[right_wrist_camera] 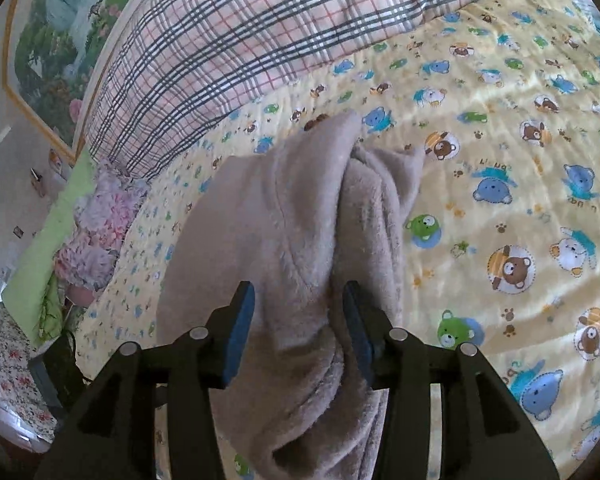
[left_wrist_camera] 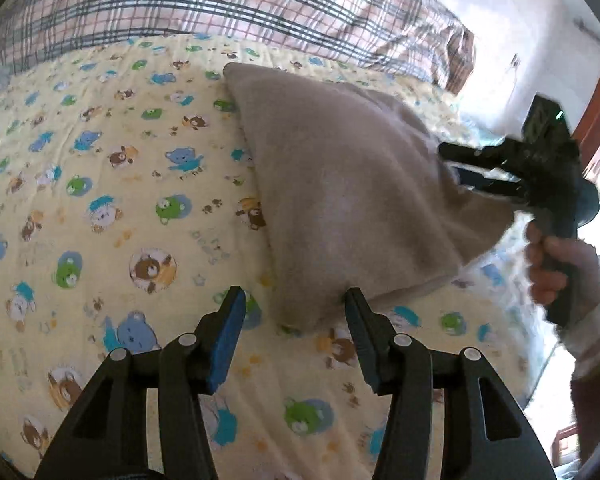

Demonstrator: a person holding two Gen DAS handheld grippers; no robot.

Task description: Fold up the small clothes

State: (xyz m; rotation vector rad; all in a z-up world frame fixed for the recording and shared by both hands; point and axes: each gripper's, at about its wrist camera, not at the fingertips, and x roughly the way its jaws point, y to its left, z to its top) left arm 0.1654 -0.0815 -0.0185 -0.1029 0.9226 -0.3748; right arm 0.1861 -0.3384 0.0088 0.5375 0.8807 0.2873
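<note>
A beige fleece garment (left_wrist_camera: 340, 184) lies partly folded on a yellow bear-print bedsheet (left_wrist_camera: 100, 200). My left gripper (left_wrist_camera: 294, 300) is open and empty, its jaws standing either side of the garment's near corner. My right gripper (left_wrist_camera: 456, 168) reaches in from the right at the garment's raised right edge. In the right wrist view the garment (right_wrist_camera: 292, 232) bunches between the jaws of the right gripper (right_wrist_camera: 298, 298), which stand apart around a thick fold of fleece; whether they press it is unclear.
A plaid quilt (left_wrist_camera: 220, 4) lies along the far side of the bed. Pink and green bedding (right_wrist_camera: 92, 224) is piled at the bed's left edge in the right wrist view. A framed landscape picture (right_wrist_camera: 60, 32) hangs on the wall.
</note>
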